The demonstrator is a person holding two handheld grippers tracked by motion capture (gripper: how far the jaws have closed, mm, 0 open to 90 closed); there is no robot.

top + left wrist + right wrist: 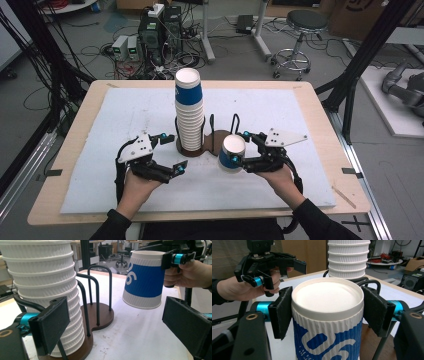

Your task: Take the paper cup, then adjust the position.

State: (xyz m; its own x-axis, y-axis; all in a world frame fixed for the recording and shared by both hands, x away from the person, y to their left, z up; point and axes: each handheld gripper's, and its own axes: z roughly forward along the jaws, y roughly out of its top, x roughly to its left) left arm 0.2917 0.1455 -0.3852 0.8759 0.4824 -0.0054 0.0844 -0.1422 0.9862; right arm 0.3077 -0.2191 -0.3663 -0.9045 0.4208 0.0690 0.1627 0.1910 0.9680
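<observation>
A tall stack of ribbed white paper cups (189,112), the top one banded blue, stands upside down on a brown wooden holder (216,141) with black wire loops. My right gripper (240,147) is shut on a single blue-and-white cup (232,152), bottom up, held just right of the holder; its pads press both sides near the cup's base (328,297). My left gripper (175,152) stands open left of the stack with nothing between its fingers. In the left gripper view the stack (47,285) is close on the left and the held cup (143,282) hangs beyond the wire loops.
A white mat (125,115) covers most of the wooden table (325,130). Beyond the far edge lie computers, cables and a stool (300,30) on the floor. Black frame posts rise at both sides of the table.
</observation>
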